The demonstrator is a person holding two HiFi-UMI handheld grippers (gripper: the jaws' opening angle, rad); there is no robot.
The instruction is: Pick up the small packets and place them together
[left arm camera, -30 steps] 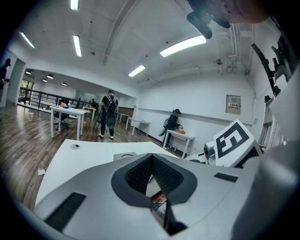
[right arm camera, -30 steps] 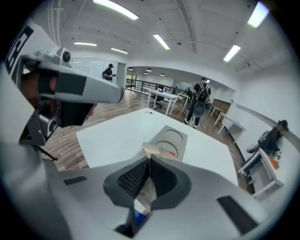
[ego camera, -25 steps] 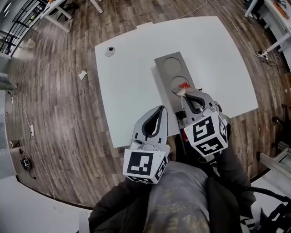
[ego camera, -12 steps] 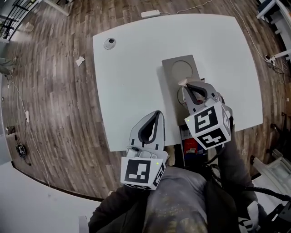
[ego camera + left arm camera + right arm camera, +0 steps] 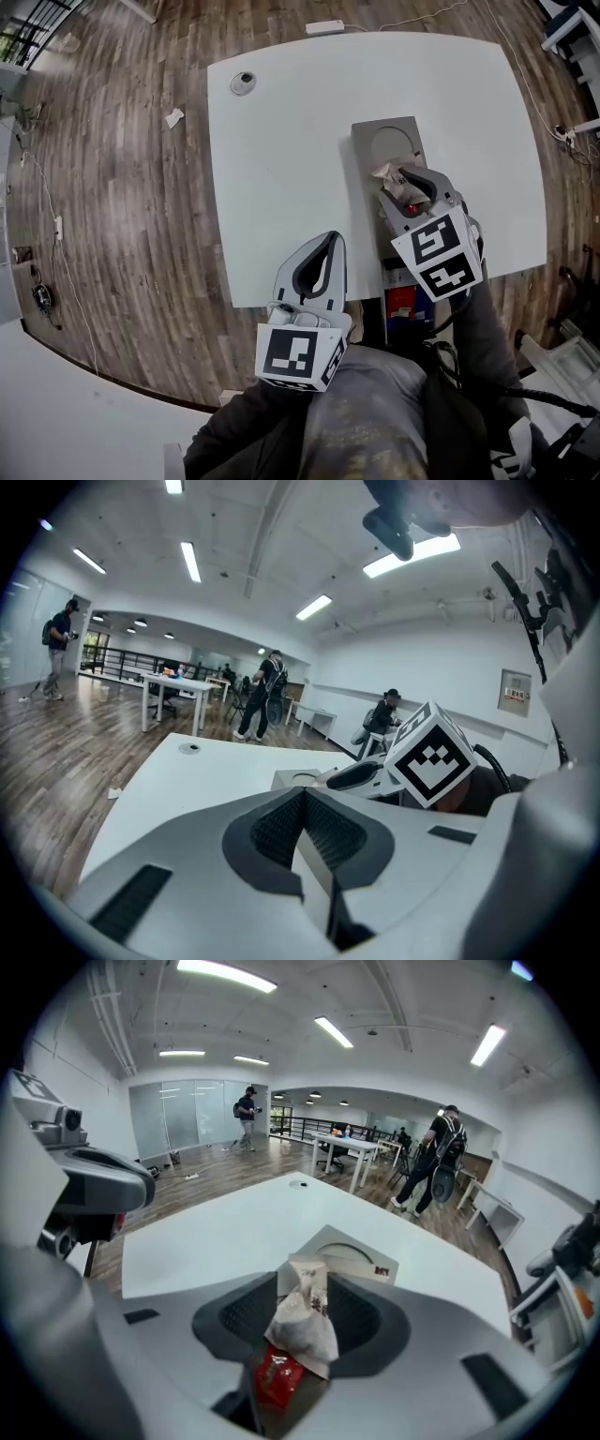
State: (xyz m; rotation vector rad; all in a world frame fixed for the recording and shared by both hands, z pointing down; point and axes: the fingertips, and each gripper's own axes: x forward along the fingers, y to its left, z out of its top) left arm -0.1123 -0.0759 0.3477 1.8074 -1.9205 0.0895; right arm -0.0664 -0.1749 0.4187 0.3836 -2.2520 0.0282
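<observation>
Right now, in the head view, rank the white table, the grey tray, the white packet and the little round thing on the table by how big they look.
1. white table
2. grey tray
3. white packet and round thing: they look about alike, too close to rank.

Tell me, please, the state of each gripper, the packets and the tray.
Left gripper: shut, empty.
Right gripper: jaws have just been opening, now apart.
White packet: crumpled, upright between that gripper's jaws.
Red packet: below the white one; support unclear.
Tray: far round recess empty.
</observation>
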